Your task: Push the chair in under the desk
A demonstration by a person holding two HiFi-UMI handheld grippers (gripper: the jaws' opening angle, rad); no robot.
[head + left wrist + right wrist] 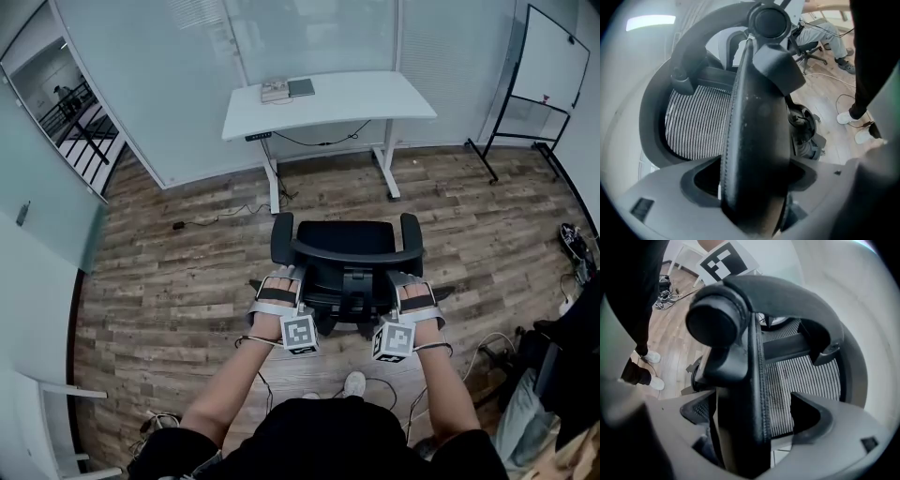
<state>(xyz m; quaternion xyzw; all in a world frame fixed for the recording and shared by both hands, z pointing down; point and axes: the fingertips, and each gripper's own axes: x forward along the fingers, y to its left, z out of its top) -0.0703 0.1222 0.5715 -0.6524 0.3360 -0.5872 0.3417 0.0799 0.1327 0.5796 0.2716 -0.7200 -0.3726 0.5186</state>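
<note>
A black mesh office chair (345, 246) stands on the wood floor, its back toward me, about a chair's length short of the white desk (356, 98). My left gripper (281, 281) is shut on the left edge of the backrest. My right gripper (408, 286) is shut on the right edge. In the left gripper view the padded backrest rim (757, 140) fills the gap between the jaws, with the mesh (696, 122) behind it. The right gripper view has the same rim (740, 404) clamped between its jaws, the armrest end (715, 319) above.
A book and a flat device (288, 89) lie on the desk's left part. Cables (220, 217) trail on the floor left of the desk legs. A whiteboard stand (548, 61) is at the far right, bags (572, 356) at the right, white furniture (47, 412) at the bottom left.
</note>
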